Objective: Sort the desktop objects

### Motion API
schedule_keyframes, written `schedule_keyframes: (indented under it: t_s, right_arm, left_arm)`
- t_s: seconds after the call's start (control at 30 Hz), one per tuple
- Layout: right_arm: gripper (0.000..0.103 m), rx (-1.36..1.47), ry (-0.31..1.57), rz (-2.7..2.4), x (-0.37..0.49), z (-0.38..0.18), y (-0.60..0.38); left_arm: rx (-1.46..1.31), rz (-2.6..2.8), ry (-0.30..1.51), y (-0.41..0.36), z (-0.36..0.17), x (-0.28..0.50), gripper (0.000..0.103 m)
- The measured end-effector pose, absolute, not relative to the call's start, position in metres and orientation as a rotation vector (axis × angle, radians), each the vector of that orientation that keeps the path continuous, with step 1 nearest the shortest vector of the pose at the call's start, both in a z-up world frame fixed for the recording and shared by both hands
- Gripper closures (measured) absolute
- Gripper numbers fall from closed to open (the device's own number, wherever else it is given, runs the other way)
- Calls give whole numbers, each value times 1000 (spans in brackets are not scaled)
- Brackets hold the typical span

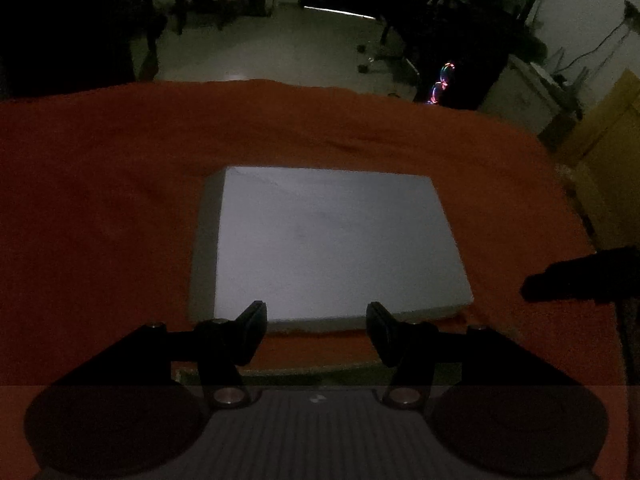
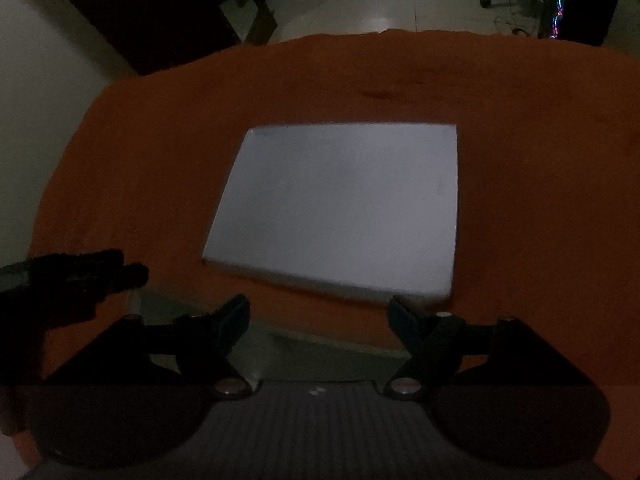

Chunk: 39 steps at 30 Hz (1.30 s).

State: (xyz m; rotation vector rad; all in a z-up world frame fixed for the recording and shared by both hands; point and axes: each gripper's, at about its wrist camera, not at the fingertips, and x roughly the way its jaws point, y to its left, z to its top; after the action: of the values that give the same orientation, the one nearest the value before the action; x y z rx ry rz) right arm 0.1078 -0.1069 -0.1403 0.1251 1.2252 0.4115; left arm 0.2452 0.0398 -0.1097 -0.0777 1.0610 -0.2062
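A flat white box [image 1: 332, 244] lies on an orange cloth [image 1: 100, 208] that covers the table. It also shows in the right wrist view [image 2: 340, 208]. My left gripper [image 1: 316, 330] is open and empty, just short of the box's near edge. My right gripper [image 2: 318, 320] is open and empty, also just short of the box's near edge. The dark tip of the right gripper [image 1: 580, 276] shows at the right of the left wrist view. The left gripper [image 2: 80, 272] shows at the left of the right wrist view. The scene is dim.
The cloth's near edge [image 1: 280, 372] runs under my left fingers. Past the far edge lie a pale floor [image 1: 280, 44], dark furniture [image 1: 440, 40], a lit computer case [image 1: 440, 84] and cardboard boxes [image 1: 608, 152] at the right.
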Motion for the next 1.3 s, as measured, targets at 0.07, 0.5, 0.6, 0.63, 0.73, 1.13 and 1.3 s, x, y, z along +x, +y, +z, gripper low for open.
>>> schedule_keyframes:
  t_s: [0.07, 0.5, 0.6, 0.63, 0.73, 1.13, 1.3]
  right_arm:
    - [22, 125, 1225, 390, 125, -149, -107]
    - [20, 140, 1320, 271, 234, -226, -103]
    - [19, 148, 1348, 258, 247, -240, -97]
    - [19, 147, 1354, 255, 251, -244, -94]
    - [19, 145, 1366, 251, 263, -256, -88]
    - [12, 149, 1406, 275, 302, -297, -65]
    - [8, 96, 1376, 298, 310, -294, -60]
  left_arm:
    - [-70, -208, 1065, 41, -116, 262, 51]
    - [-112, -207, 1144, 96, -201, 374, 48]
    - [-129, -203, 1164, 107, -218, 383, 47]
    - [-137, -203, 1170, 110, -223, 386, 47]
    - [-162, -211, 1184, 114, -238, 390, 47]
    - [-171, -246, 1226, 117, -276, 403, 38]
    - [-189, -243, 1249, 120, -288, 406, 38]
